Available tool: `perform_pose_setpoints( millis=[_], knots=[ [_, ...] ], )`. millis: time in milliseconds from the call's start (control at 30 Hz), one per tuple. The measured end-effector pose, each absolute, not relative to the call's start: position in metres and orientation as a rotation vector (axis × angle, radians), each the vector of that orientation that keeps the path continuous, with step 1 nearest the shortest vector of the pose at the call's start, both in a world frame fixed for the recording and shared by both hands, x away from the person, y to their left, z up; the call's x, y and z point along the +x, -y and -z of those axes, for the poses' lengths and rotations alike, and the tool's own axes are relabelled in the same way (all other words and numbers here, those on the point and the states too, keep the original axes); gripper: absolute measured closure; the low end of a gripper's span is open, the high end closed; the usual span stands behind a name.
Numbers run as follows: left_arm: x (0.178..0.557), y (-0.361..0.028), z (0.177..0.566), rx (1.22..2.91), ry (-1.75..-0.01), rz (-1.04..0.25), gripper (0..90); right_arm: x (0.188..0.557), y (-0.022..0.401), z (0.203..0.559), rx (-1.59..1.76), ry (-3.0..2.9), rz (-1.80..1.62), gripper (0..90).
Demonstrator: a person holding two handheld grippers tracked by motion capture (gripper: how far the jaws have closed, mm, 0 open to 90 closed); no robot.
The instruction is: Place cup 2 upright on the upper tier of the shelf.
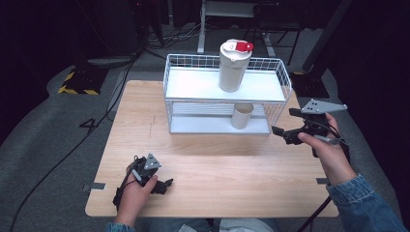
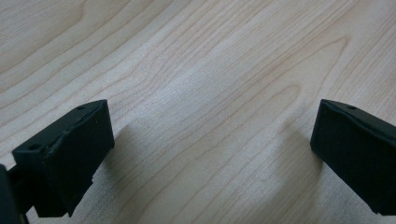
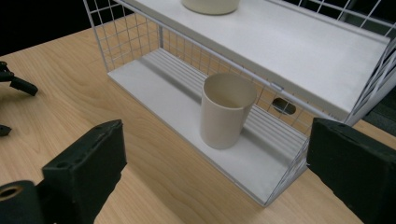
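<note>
Right gripper (image 1: 283, 126) hangs in the air off the right end of the white wire shelf rack (image 1: 225, 94), its jaws standing well apart with nothing between them and pointing toward the rack's lower tier. No earlier picture bears on it, so only the wide, empty gap can be told. Straight ahead of this gripper, in the right gripper view, the cream cup (image 3: 226, 110) stands upright and mouth-up on the lower shelf, near the open front edge and toward the end of the rack closest to the gripper; the cup is apart from both jaws and framed between them. Above the cup, on the upper shelf, stands a tall cream tumbler (image 1: 233, 65) with a red flip lid, farther from the gripper and up to its left in the high view. Left gripper (image 1: 167, 185) lies low on the wooden surface (image 1: 217, 164) at the near left, well apart from the rack and from the other gripper; in the left gripper view its jaws are spread wide over bare wood grain, holding nothing. A denim sleeve (image 1: 360, 203) covers the forearm behind the right gripper.
</note>
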State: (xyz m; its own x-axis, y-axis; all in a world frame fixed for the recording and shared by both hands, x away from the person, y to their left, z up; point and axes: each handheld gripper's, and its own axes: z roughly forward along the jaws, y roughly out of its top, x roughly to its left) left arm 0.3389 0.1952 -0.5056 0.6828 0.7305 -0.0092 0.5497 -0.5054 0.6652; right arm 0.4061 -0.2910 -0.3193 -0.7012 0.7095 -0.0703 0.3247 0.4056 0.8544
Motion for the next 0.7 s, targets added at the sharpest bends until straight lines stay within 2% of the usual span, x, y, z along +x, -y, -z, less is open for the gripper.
perform_pose_setpoints(
  millis=[700],
  knots=[
    [0.339,-0.195,0.506,2.242,-0.978,-0.361,0.1,0.393,0.307,0.385,0.978,-2.283,-1.109,6.6]
  ],
)
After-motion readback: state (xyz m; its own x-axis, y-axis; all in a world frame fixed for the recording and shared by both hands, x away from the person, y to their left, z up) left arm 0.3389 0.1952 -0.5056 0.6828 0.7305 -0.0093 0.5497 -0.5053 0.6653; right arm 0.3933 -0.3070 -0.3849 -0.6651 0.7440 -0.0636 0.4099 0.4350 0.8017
